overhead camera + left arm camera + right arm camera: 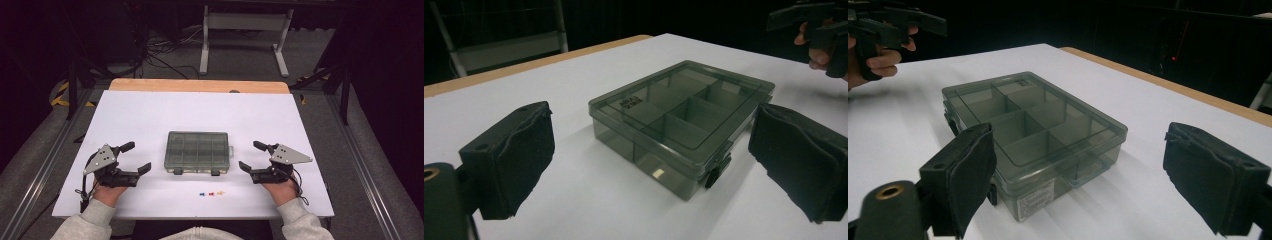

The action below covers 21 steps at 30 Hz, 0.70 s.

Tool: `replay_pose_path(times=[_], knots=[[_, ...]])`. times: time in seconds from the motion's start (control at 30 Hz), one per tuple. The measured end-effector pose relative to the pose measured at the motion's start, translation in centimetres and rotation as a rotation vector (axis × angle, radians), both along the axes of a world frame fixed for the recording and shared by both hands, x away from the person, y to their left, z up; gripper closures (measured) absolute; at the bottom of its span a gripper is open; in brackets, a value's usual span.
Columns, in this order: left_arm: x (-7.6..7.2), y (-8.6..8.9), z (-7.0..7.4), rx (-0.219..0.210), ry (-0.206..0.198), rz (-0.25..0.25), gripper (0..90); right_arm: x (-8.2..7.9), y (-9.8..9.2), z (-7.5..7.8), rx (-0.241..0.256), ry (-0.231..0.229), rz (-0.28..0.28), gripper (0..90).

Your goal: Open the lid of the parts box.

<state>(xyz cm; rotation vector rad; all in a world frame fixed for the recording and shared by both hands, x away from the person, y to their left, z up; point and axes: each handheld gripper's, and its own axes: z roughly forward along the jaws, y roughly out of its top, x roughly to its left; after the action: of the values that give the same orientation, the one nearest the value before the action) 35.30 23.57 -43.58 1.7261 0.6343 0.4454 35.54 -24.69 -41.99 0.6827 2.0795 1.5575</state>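
A smoky translucent compartment box [197, 152] lies closed in the middle of the white table, its two black latches facing the person. Its dividers show through the lid [684, 107] [1033, 122]. My left gripper [135, 157] rests on the table just left of the box, open, nothing between its pads [519, 155]. To the right of the box sits my right gripper [252, 156], also open and empty, with its pads [1210, 175] wide apart. Three small pushpins [211, 193], blue, red and yellow, lie in a row in front of the box.
The white sheet [150, 110] covers a wooden table whose far edge [200, 85] shows bare wood. Beyond it stand a white frame [245, 30] and cables on the floor. Metal rails run along both sides of the table.
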Motion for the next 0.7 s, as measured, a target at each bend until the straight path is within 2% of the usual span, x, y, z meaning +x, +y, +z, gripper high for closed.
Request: replay_pose_path(times=[0.1, 0.3, 0.57, 0.7], knots=[[0.2, -0.6, 0.1, 0.014, -0.007, -0.012, 5.6, 0.3, 0.4, 0.1, 0.008, 0.011, 0.009, 13.7], [1.0, -1.4, 0.3, -0.013, 0.007, -0.032, 5.6, 0.8, 1.4, 0.3, 0.009, 0.009, 0.025, 13.5], [1.8, -2.4, 0.5, -0.013, 0.025, -0.062, 5.7, 1.5, 2.6, 0.3, -0.007, 0.013, 0.050, 13.3], [2.0, -2.9, 0.5, -0.014, 0.018, -0.062, 6.0, 1.7, 2.9, 0.3, -0.010, 0.014, 0.059, 13.3]])
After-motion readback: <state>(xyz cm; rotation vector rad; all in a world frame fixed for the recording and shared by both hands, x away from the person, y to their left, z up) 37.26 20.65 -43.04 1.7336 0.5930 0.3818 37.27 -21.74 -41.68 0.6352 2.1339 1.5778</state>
